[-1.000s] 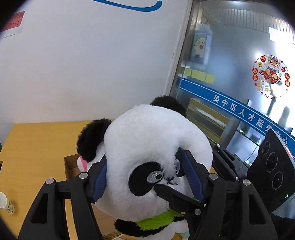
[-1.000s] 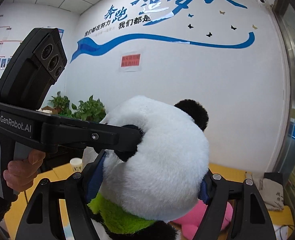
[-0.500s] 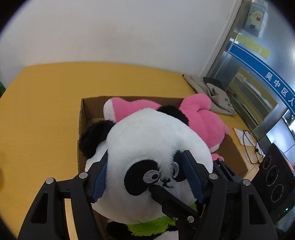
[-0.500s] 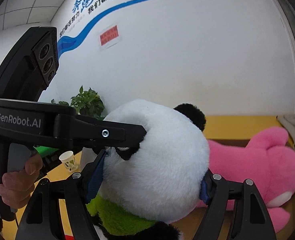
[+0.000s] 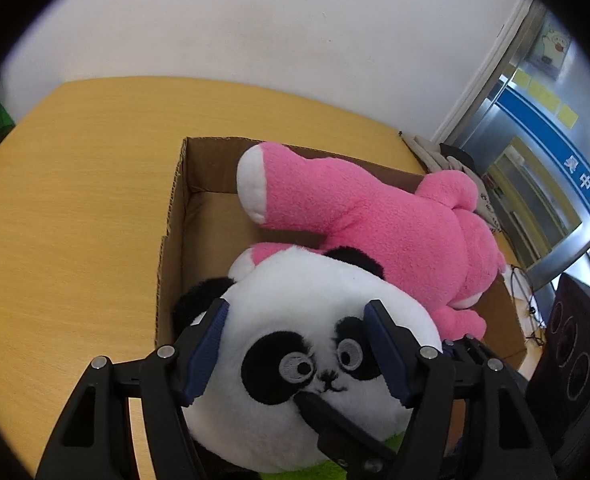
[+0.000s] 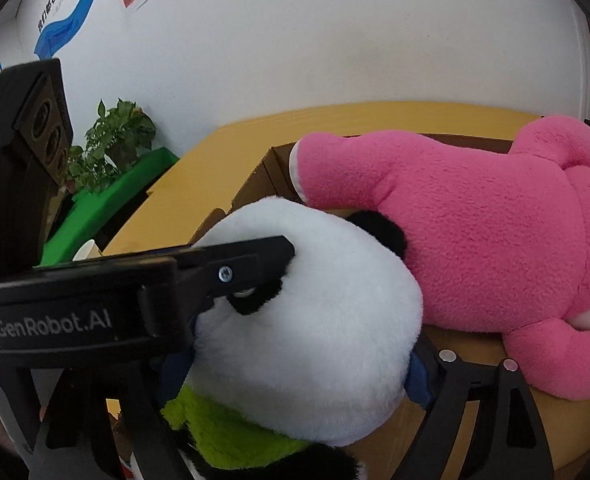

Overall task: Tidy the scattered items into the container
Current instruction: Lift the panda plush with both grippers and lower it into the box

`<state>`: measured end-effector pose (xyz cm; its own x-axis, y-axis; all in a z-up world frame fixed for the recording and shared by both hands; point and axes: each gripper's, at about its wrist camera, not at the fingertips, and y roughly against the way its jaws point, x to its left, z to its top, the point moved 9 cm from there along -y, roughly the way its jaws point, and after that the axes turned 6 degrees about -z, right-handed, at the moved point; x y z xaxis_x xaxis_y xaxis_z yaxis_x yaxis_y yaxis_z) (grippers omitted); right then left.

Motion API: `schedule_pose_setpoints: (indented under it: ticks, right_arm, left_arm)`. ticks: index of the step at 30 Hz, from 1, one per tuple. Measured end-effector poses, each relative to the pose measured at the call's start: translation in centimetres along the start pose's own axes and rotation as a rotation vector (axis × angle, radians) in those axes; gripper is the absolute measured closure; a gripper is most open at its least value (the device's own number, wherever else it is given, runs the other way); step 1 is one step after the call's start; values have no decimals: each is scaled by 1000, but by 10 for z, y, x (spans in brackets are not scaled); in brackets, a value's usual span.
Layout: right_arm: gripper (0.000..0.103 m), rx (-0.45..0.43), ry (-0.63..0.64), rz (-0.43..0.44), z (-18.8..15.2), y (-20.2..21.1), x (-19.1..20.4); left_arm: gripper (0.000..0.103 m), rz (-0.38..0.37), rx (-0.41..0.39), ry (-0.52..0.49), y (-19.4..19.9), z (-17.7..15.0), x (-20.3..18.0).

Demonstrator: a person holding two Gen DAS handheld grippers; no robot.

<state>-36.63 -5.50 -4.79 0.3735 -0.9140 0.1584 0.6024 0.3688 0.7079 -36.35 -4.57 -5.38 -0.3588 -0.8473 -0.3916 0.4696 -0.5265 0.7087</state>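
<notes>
A plush panda (image 5: 295, 312) with a green scarf is held by its head between both grippers. My left gripper (image 5: 297, 350) is shut on the panda's face. My right gripper (image 6: 295, 372) is shut on the back of the head (image 6: 319, 312). The panda's head hangs over the near end of an open cardboard box (image 5: 175, 216) on a yellow table. A pink plush toy (image 5: 375, 216) lies in the box, partly over its right rim, and shows in the right wrist view (image 6: 475, 232) too. The left gripper's finger (image 6: 235, 264) crosses the right wrist view.
The yellow table (image 5: 75, 200) stretches left of the box. Cloth and glasses (image 5: 523, 292) lie at the right edge. A green stand with a potted plant (image 6: 107, 152) and a paper cup (image 6: 87, 250) are on the left. A white wall is behind.
Both grippers have tilted down and lowered the panda toward the box. The box and the pink toy have come into view and now fill the middle.
</notes>
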Motion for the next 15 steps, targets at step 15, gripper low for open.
schedule_pose_setpoints:
  ticks: [15]
  right_arm:
    - [0,10,8,-19,-26,50,12]
  left_arm:
    - [48,-17,-95,-4,78,-19,-16]
